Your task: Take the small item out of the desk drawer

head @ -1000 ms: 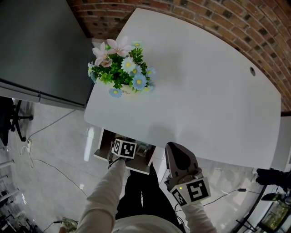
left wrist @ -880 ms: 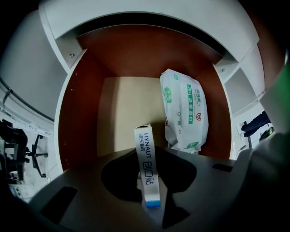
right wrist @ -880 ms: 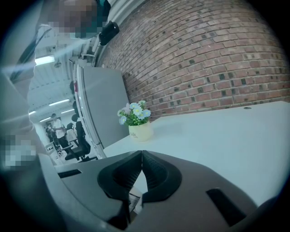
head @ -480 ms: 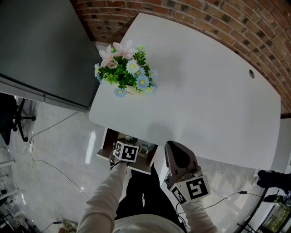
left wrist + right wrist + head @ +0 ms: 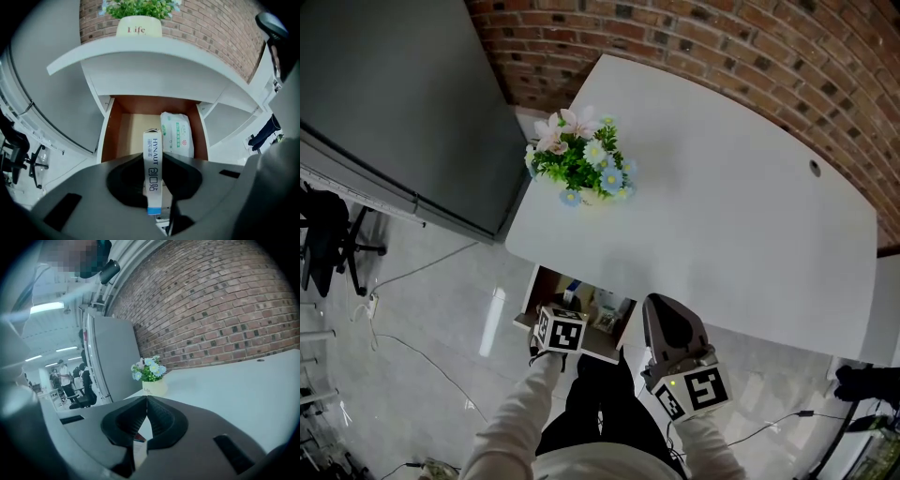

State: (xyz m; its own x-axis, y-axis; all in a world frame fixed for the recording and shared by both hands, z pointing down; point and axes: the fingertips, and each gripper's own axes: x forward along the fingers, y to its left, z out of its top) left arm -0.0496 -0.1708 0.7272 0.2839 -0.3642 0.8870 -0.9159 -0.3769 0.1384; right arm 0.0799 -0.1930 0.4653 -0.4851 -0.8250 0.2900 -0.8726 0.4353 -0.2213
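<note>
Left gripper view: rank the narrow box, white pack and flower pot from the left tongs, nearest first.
1. Narrow box: between the left tongs, which have just been closing on it.
2. White pack: in the open drawer, right side.
3. Flower pot: up on the desk top.

matt wht desk (image 5: 750,216), rough brick wall (image 5: 722,37), wood drawer (image 5: 123,133)
</note>
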